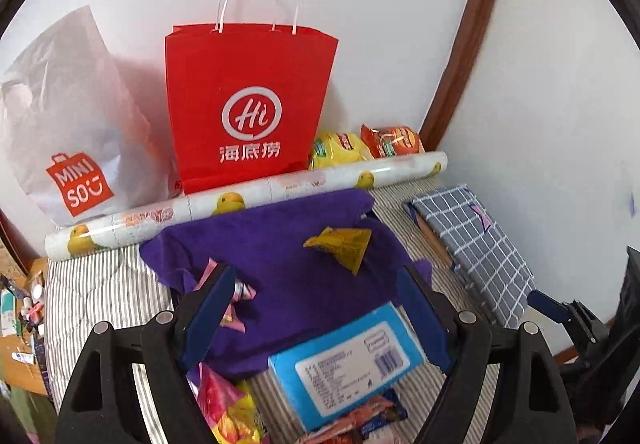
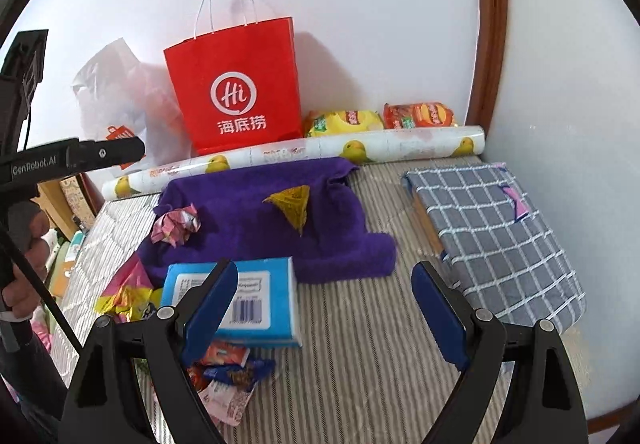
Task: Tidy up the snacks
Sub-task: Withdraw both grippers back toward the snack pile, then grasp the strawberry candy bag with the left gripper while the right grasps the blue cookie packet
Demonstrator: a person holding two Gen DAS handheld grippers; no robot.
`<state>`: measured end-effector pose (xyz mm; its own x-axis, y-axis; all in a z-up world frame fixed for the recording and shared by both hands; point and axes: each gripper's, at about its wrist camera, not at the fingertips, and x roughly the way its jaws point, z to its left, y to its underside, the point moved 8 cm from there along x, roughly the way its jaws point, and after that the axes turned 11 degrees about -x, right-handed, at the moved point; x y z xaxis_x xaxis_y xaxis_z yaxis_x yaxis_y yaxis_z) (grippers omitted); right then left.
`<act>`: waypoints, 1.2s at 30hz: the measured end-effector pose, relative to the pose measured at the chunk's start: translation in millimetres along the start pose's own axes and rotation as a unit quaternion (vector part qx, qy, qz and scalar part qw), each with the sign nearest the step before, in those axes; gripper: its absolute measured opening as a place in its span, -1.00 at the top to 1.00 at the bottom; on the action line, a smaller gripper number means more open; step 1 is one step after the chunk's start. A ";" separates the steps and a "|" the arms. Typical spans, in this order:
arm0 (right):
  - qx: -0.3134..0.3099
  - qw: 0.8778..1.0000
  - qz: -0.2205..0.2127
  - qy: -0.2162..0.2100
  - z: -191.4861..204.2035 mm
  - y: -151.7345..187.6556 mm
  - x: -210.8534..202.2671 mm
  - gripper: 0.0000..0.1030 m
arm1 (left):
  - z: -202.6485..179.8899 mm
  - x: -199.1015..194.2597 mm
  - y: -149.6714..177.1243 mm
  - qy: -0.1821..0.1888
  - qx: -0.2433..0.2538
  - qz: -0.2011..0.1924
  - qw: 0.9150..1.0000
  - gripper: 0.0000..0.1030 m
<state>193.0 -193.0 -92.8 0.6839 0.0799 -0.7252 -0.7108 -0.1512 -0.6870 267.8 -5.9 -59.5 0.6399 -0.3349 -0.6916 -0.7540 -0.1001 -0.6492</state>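
both claws gape wide, holding nothing: the left gripper (image 1: 316, 308) over the purple towel (image 1: 280, 244), the right gripper (image 2: 324, 308) over bare striped mattress (image 2: 360, 324), the widest open room, between the blue box (image 2: 260, 284) and the checked bundle (image 2: 500, 236) at the right wall. snacks lie near left: a pink wrapper (image 2: 178, 224) and yellow triangular packet (image 2: 292, 203) on the towel, loose wrappers (image 2: 228, 368) by the box. far edge: duck-print roll (image 2: 320, 151), chip bags (image 2: 380, 119), red bag (image 2: 236, 83) reading "hi", white "miniso" bag (image 1: 76, 131).
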 end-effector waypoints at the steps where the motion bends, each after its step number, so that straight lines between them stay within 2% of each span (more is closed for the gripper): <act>1: 0.002 1.000 0.003 -0.006 2.3 3.4 1.3 -0.72 | 1.3 -0.8 4.2 -0.002 0.003 0.003 1.000 -0.59; 4: 0.009 0.999 0.016 -0.026 11.4 14.1 8.7 -0.72 | 12.1 -3.2 17.6 -0.027 0.014 0.006 1.000 -0.59; 9: 0.001 0.999 0.010 -0.041 31.2 34.6 14.4 -0.72 | 32.5 -5.8 36.1 -0.058 0.019 0.012 0.998 -0.57; 15: 0.007 0.996 0.034 -0.084 52.5 69.1 27.3 -0.71 | 48.5 -3.0 57.7 -0.056 -0.002 0.032 0.998 -0.57; 19: 0.003 0.993 0.055 -0.106 65.5 91.2 37.3 -0.58 | 57.3 -1.7 74.4 -0.052 -0.017 0.044 0.998 -0.56; 24: 0.001 0.989 0.077 -0.130 83.9 101.3 52.8 -0.56 | 68.7 -6.8 87.6 -0.058 -0.029 0.049 0.997 -0.56; 29: -0.018 0.988 0.099 -0.113 98.9 104.5 72.2 -0.56 | 78.5 -20.4 89.3 -0.068 -0.033 0.039 0.996 -0.56; 36: -0.007 0.985 0.137 -0.104 107.2 114.1 104.0 -0.56 | 91.8 -26.4 92.9 -0.077 -0.045 0.035 0.995 -0.56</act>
<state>165.4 -96.3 -251.6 0.4160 0.2345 -0.8786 -0.8609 -0.2095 -0.4636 194.4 79.6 -130.6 0.5954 -0.1970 -0.7789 -0.8033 -0.1665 -0.5718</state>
